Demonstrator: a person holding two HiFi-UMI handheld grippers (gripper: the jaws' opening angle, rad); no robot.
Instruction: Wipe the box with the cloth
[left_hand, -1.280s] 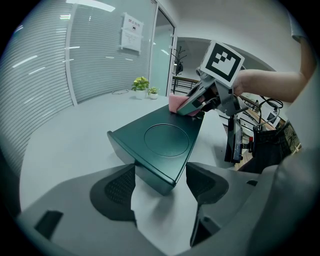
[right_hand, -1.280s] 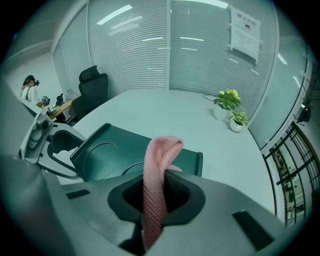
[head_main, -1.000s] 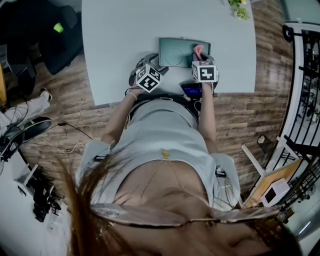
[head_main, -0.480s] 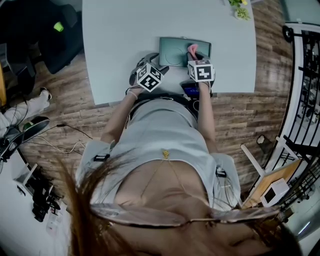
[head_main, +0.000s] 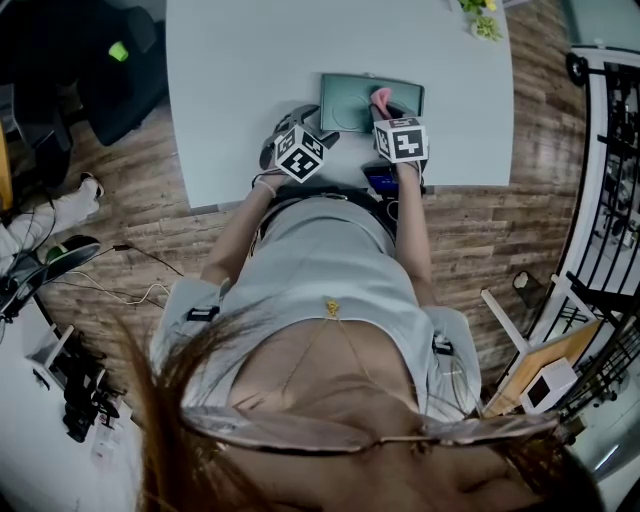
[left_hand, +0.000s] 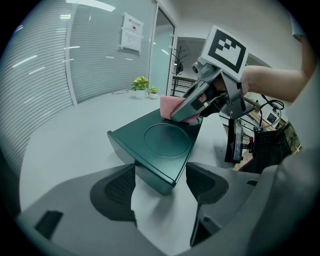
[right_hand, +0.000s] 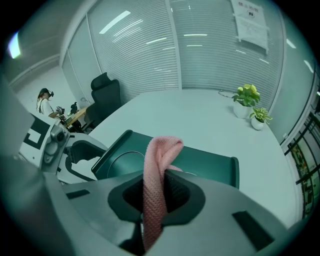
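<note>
Mid-wipe, I judge: your right gripper (right_hand: 156, 194) jaws pinch the pink knitted cloth (right_hand: 161, 150) on the dark green flat box (left_hand: 165, 142). Your left gripper (left_hand: 162, 187) jaws gape around its corner. Next, drag the cloth across.

The counter (head_main: 240, 60) is viewed from high overhead, steeply downward. The box (left_hand: 160, 145) is seen close up from the left gripper (left_hand: 160, 185) and right gripper (right_hand: 155, 192), facing each other; it is shared by all views.

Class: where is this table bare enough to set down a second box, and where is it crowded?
Free: table beyond the box out to the plants, and left of the box. Crowded: near edge, with left tool, right tool, cloth.
</note>
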